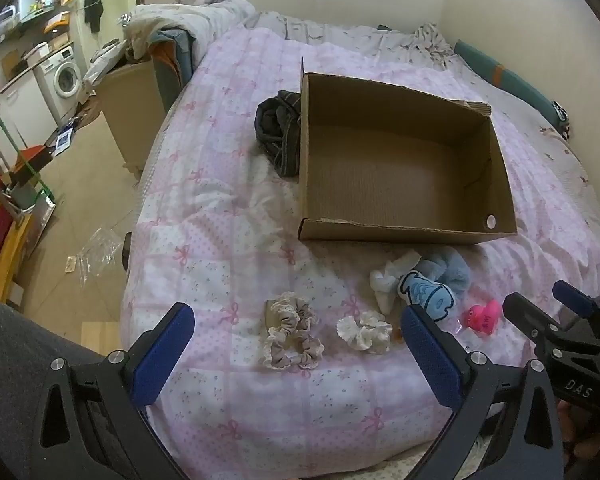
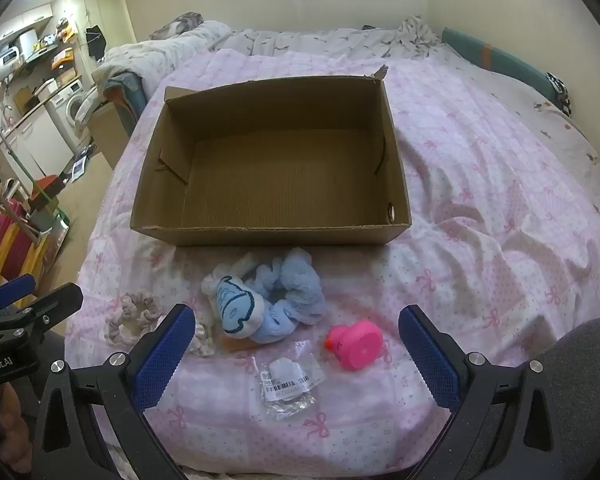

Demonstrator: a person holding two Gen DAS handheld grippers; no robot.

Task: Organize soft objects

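Nothing packed yet: cardboard box (image 2: 268,160) open and empty on the bed (image 2: 480,208), resting on the pink bow-print quilt. Soft things strewn on the quilt just in front of the box's near wall, none inside.

Left hand-held gripper (image 1: 296,356) spread wide, holding nothing, hovering over the beige lace-trimmed scrunchies (image 1: 292,330), with a cream scrunchie (image 1: 364,330) just beside them. Right hand-held gripper (image 2: 296,356) likewise released and empty, poised over a crinkled clear packet with a barcode label (image 2: 288,382) and near a pink rubber duck (image 2: 354,344). Between the two groups, a blue fluffy scrunchie (image 2: 296,292) touching a small blue-and-white plush toy (image 2: 234,308), with something white tucked behind, too bunched to identify. Dark folded garment (image 1: 278,132) against the box's outer left wall, apart from the rest.

By the look of it, the opening step: choosing a first piece before any grasp. Next move probably a descent onto one item, closing gently on a bunched fold rather than flat cloth, then a lift over the near wall and a drop inside. Scrunchies lying overlapped, so likely to come up together; quilt wrinkles easy to pinch by mistake.
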